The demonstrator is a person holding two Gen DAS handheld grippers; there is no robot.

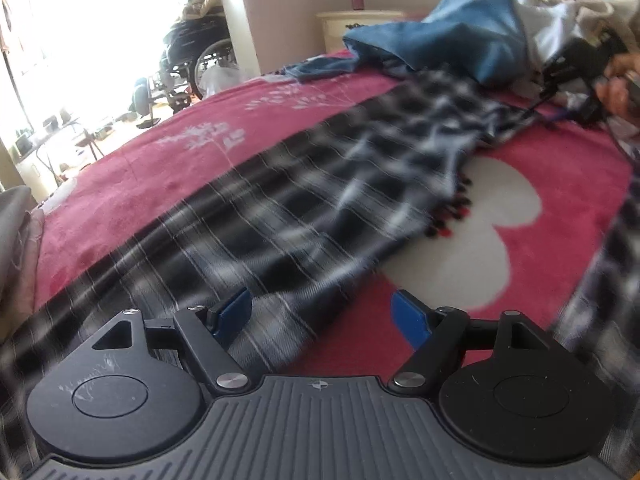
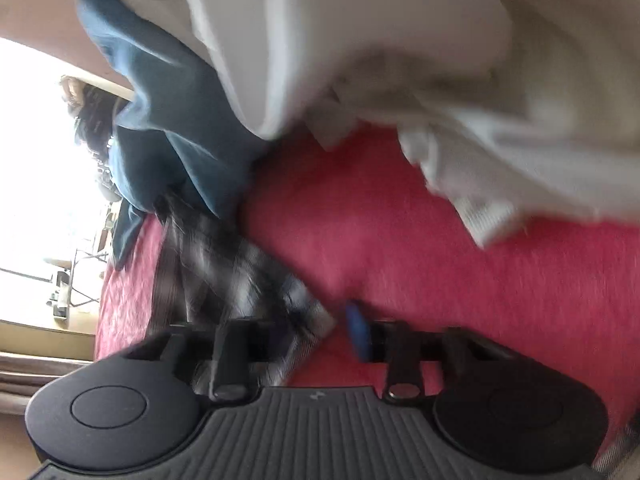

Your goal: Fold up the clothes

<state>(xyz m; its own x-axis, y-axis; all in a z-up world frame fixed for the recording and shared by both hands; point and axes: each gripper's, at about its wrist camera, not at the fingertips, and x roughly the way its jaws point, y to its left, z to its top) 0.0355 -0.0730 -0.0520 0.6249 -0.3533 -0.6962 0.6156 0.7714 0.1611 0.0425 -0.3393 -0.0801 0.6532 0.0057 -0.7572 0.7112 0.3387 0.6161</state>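
Observation:
A black-and-white plaid scarf [image 1: 280, 200] with dark fringe lies stretched across the pink bed blanket [image 1: 160, 168]. My left gripper [image 1: 322, 314] is open low over the near end of the scarf; cloth lies between its blue pads [image 1: 410, 318]. My right gripper [image 1: 580, 68] shows at the far right of the left wrist view, at the scarf's far end. In the right wrist view the right gripper [image 2: 312, 332] is tilted sideways; the scarf's end [image 2: 224, 256] lies over its left finger, hiding that pad. Only the right blue pad [image 2: 358, 334] shows. The frame is blurred.
A blue garment [image 1: 452, 36] and white and beige clothes [image 1: 560, 20] are piled at the far end of the bed; they also show in the right wrist view [image 2: 400, 80]. A wheelchair [image 1: 192, 52] and a cream cabinet [image 1: 340, 24] stand beyond the bed.

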